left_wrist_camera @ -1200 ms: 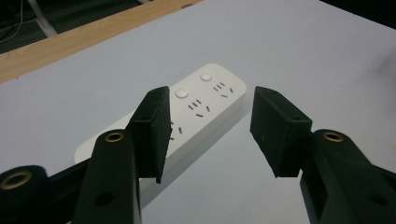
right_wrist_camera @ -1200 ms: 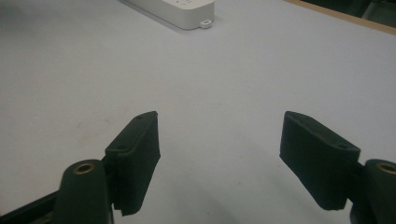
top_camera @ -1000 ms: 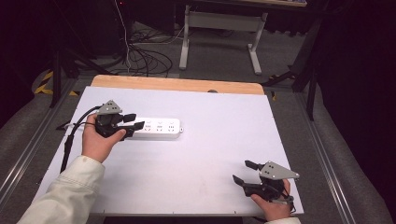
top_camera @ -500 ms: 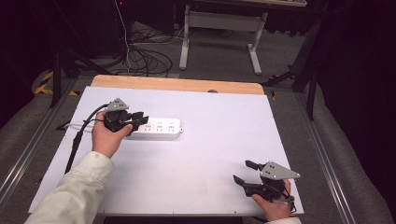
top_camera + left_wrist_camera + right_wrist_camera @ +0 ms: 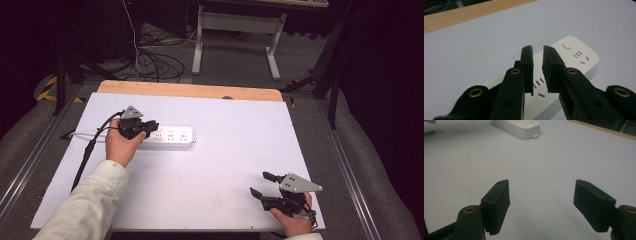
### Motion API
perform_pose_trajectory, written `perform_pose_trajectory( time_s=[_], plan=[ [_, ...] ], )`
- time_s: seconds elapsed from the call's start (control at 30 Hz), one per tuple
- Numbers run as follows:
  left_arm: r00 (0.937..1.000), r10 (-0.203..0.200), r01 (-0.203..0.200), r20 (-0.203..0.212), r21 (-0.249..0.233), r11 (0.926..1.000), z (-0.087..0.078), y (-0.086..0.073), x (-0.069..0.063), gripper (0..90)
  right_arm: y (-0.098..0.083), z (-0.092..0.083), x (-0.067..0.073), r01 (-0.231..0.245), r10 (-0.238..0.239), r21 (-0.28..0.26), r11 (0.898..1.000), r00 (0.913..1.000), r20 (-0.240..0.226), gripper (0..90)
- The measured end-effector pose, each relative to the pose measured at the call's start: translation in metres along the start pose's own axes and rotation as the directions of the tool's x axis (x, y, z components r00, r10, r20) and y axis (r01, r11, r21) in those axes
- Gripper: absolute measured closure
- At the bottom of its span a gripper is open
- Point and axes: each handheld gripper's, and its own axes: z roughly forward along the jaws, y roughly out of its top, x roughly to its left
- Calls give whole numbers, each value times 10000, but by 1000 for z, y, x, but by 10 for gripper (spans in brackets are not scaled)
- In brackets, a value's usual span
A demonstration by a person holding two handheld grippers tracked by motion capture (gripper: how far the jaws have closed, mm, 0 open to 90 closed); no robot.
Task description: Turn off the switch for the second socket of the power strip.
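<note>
Looking down from the high view, a white desk [image 5: 220, 165] carries a white power strip [image 5: 167, 138] lying lengthwise near the far left corner. The left gripper [image 5: 148, 128], held in a hand with a pale sleeve, sits over the strip's left end, probably placed there to press or pin it. The right gripper [image 5: 261, 184] rests by the near right corner, well apart from the strip, apparently parked out of the way. Compared with a second ago, the left gripper has slid from just beside the strip's left end to above it, while the right gripper has not moved.

Riding along in the left gripper view, the left gripper [image 5: 537, 53] has its jaws almost together, with a thin gap and nothing between them. They hover above the power strip [image 5: 574, 57], whose socket slots and round button are plain to see; contact with the strip cannot be told.

Seen from the right gripper view, the right gripper [image 5: 541, 195] has its jaws spread wide and empty above bare desk, and the power strip [image 5: 517, 126] lies far off toward the opposite edge.
</note>
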Motion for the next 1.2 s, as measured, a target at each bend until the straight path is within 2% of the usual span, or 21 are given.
perform_pose_trajectory(
  time_s=[0.07, 0.17, 0.47, 0.53, 0.8, 0.83, 0.87, 0.9, 1.1, 1.2],
  plan=[
    [9999, 87, -86, -88, 120, 9999, 5, -2, 1, 804, 0, 0, 0, -4, 4, 2, 10000, 10000, -6, 295],
    [9999, -114, 115, -54, 166, 9998, 8, -3, 1, 838, 0, 0, 0, -3, 3, -5, 10000, 10000, -46, 296],
    [9998, -106, 109, -166, 154, 9998, 16, -4, 2, 896, 0, 0, -1, -38, 38, -21, 10000, 9999, -94, 299],
    [9993, -332, 337, -171, 253, 9991, 18, -5, 2, 896, 0, 0, -1, -37, 37, -34, 10000, 9999, -97, 300],
    [9982, -564, 570, -224, 290, 9980, 24, -5, 1, 897, -1, -1, -1, -29, 28, -52, 10000, 9999, -136, 306],
    [9982, -564, 570, -224, 290, 9980, 24, -5, 1, 897, -1, -1, -1, -27, 26, -53, 10000, 9999, -138, 307],
    [9989, -350, 361, -319, 337, 9988, 25, -6, 2, 897, -1, -1, -1, -38, 38, -54, 10000, 9999, -137, 306],
    [9989, -299, 313, -366, 371, 9988, 26, -6, 3, 897, -1, -1, -2, -16, 16, -56, 10000, 9999, -137, 307],
    [9986, -397, 412, -357, 429, 9982, 28, -7, 6, 897, -1, -1, -2, -47, 46, -68, 10000, 9999, -154, 307],
    [9988, -252, 274, -429, 525, 9982, 30, -8, 7, 897, -1, -1, -2, -63, 62, -71, 10000, 9999, -159, 307]
  ],
)
